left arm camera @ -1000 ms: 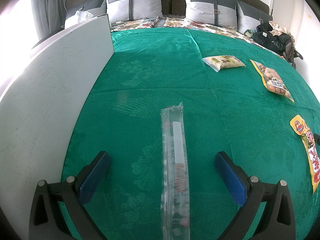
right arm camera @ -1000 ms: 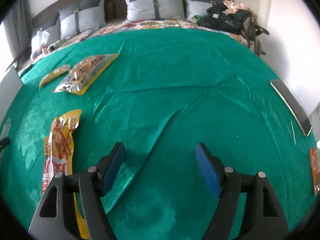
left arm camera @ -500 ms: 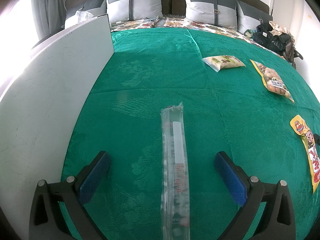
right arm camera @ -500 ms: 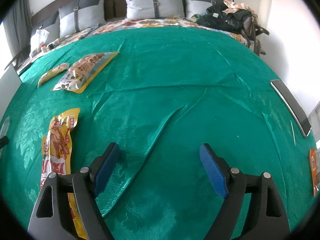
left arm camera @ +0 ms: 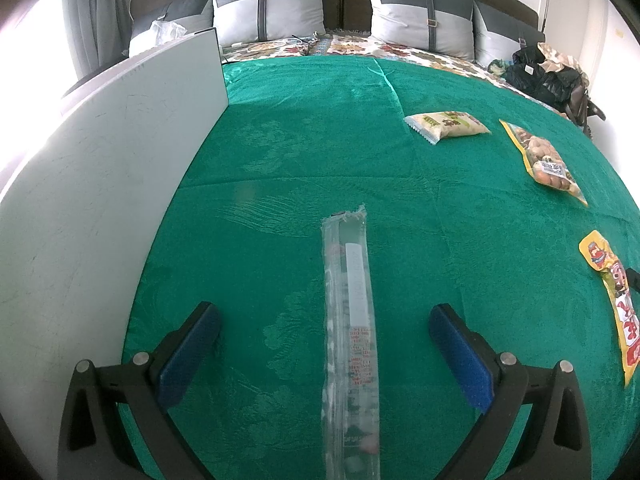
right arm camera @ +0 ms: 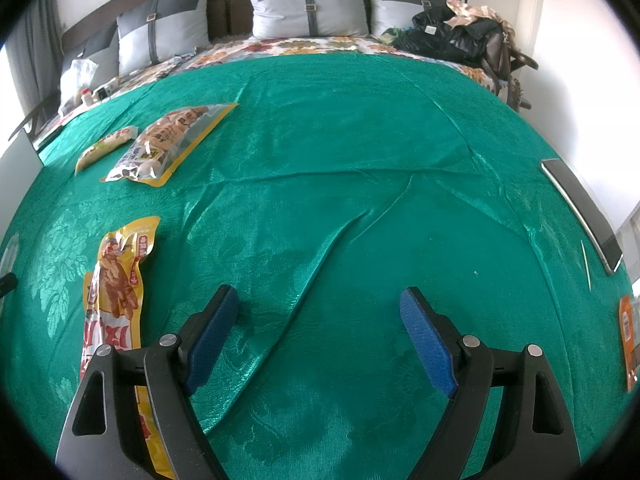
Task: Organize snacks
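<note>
Since a second ago my right gripper (right arm camera: 316,312) has spread its jaws noticeably wider, and nothing else on the bed has shifted; the left gripper (left arm camera: 324,332) stands as it did. Both grippers hang over the green bedspread (right arm camera: 340,140), angled down toward it. My right jaws stand wide with only bare, creased cloth between them, touching no snack. Just to their left, near the foot edge of the bed, lies the long yellow snack pouch (right arm camera: 116,280), its lower end hidden behind the gripper's left finger. My left jaws are also wide apart, and the long clear packet (left arm camera: 350,320) lies flat on the spread between them, running lengthwise away from me, with neither blue pad touching it. Farther toward the head of the bed sit two more snacks side by side: the pale cream packet (left arm camera: 446,124) and, toward the right edge, the yellow-edged bag of round pieces (left arm camera: 544,160). A white board (left arm camera: 100,200) stands upright along the left edge of the bed. At the right edge I see a dark flat device (right arm camera: 580,212), and an orange packet (right arm camera: 628,340) near the right foot corner. Grey pillows (right arm camera: 308,4) line the headboard, with a heap of dark clothing (right arm camera: 452,36) at the right head corner.
</note>
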The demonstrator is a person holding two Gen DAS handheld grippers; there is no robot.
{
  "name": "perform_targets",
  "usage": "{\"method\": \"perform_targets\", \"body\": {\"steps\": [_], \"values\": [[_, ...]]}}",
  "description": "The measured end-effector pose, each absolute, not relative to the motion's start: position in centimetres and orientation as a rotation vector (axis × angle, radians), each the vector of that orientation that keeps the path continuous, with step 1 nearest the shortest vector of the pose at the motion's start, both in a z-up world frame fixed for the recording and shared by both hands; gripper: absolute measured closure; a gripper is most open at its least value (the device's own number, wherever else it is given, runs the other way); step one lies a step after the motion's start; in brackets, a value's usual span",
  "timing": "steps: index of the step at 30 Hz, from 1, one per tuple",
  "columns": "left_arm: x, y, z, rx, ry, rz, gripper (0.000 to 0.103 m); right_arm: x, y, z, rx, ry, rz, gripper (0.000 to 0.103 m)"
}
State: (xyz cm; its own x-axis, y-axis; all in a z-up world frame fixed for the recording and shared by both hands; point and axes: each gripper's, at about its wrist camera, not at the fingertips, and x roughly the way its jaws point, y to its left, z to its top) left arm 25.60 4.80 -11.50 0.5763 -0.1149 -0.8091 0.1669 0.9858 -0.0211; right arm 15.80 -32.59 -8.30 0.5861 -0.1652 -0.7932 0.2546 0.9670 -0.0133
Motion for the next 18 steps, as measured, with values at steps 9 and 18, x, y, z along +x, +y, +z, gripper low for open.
{"method": "perform_targets", "body": {"steps": [9, 18], "values": [[25.6, 4.4, -10.8, 0.142, 1.097, -0.279, 0.013, 15.8, -32.6, -8.3, 0.107, 0.913, -0.245, 0.017], [22.8, 5.0, -9.6, -0.006, 1.089, -0.320, 0.085, 15.7, -33.8, -7.5, 0.214, 0.964, -0.135, 0.016]]}}
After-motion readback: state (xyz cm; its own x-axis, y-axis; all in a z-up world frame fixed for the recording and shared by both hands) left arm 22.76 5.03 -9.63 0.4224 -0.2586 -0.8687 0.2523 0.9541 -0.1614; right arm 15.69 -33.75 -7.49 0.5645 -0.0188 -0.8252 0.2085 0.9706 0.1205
